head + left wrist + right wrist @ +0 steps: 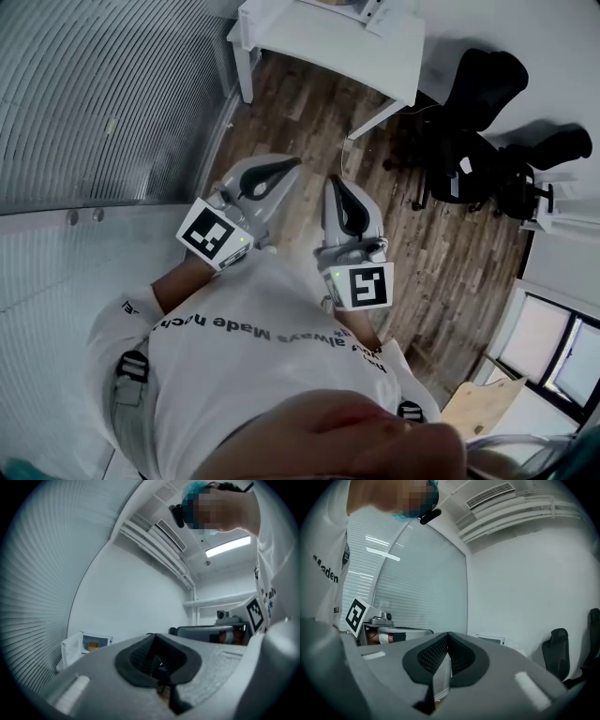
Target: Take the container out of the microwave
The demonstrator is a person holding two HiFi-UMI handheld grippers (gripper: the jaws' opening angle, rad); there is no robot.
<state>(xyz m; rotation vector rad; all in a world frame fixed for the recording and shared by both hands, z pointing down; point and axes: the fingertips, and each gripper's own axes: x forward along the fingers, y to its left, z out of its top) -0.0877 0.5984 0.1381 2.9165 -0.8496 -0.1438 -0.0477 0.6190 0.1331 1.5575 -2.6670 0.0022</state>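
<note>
Plainly, left gripper [158, 663], right gripper [443, 666], closed, empty

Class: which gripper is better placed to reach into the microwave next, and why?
Left, marginally: the left gripper looks toward the open microwave with the container inside. The right gripper sits beside it; both are far off, jaws together.

A white desk [319, 42] is seen standing on the wooden floor [441, 253]. Black chairs [478, 89] are gathered near its right corner. A ribbed glass wall [94, 94] is set along the floor's left edge.
</note>
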